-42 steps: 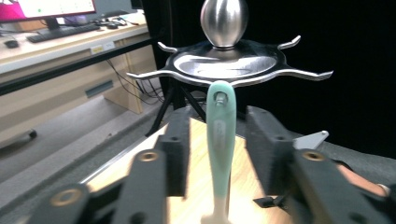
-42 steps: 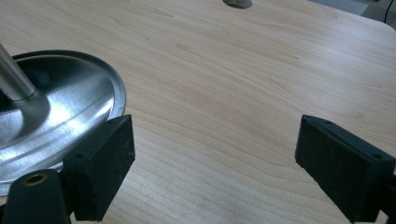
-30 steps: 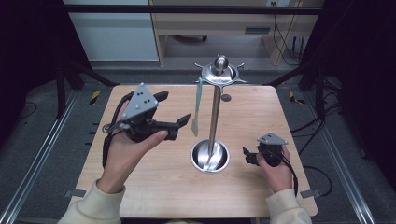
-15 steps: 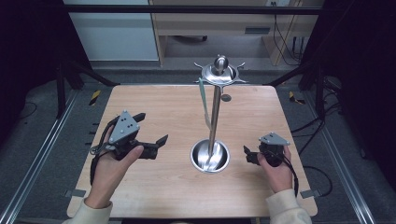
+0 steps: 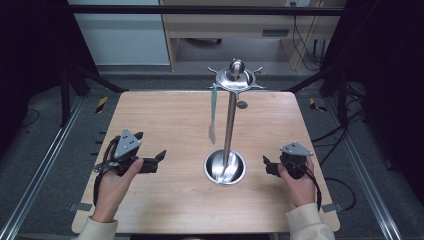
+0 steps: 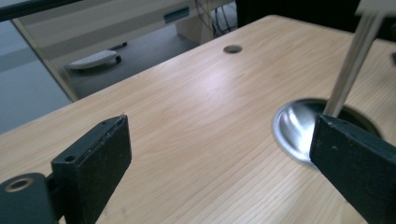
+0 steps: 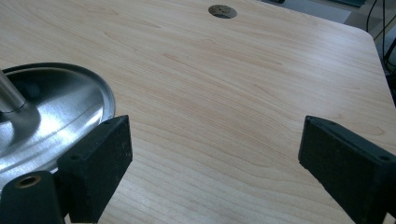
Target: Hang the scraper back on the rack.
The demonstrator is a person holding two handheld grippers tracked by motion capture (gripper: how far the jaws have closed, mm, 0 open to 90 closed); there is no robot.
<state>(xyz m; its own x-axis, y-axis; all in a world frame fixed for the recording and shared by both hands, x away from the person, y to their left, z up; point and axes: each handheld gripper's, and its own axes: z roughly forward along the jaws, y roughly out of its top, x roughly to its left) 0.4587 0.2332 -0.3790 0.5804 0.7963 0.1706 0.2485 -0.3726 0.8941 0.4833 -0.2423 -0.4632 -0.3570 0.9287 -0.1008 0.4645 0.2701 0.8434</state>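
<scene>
A steel stand [image 5: 229, 120] rises from a round dished base [image 5: 225, 167] at the table's middle, with a hooked crown [image 5: 236, 78] on top. A pale green utensil [image 5: 213, 114] hangs from one hook, left of the pole. My left gripper [image 5: 159, 156] rests low on the table at the left, open and empty, its jaws facing the base [image 6: 299, 126]. On the right, my right gripper [image 5: 266, 165] sits on the table, open and empty, close beside the base [image 7: 51, 121].
The wooden table [image 5: 165, 125] has a round cable hole [image 5: 242, 104] behind the stand. Metal frame rails run along both sides. A desk and cables stand beyond the far edge.
My left gripper has come down and back toward the near left of the table, away from the hanging utensil. The right gripper has stayed put.
</scene>
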